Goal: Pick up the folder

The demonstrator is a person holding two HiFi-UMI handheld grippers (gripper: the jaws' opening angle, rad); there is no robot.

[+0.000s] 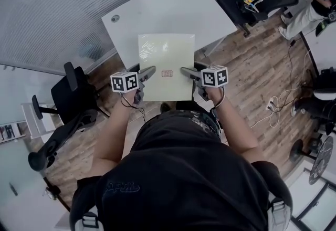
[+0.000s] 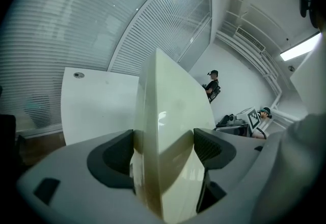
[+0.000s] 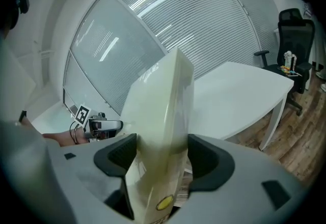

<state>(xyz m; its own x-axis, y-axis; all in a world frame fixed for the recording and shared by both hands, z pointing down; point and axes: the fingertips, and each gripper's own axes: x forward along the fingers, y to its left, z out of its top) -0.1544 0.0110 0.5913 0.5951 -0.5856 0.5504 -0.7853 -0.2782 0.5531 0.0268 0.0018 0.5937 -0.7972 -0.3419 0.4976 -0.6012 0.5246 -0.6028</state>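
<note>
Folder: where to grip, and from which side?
Grip the side edges near the person, one gripper from each side. The folder is a thin flat sheet, so jaws pinch across its thickness; left gripper and right gripper hold opposite edges, likely limiting sag.

We see a pale cream rectangular plastic folder (image 1: 166, 56), closed, glossy, with a small red-outlined label (image 1: 167, 73) just below its middle. It lies face up toward us, its long sides running away from us, over the near edge of the white desk (image 1: 157, 9). The left claw (image 1: 148, 73) pinches its left edge and the right claw (image 1: 188, 72) its right edge. Seen along each claw, it stands edge-on between the dark pads, slightly bowed.
</note>
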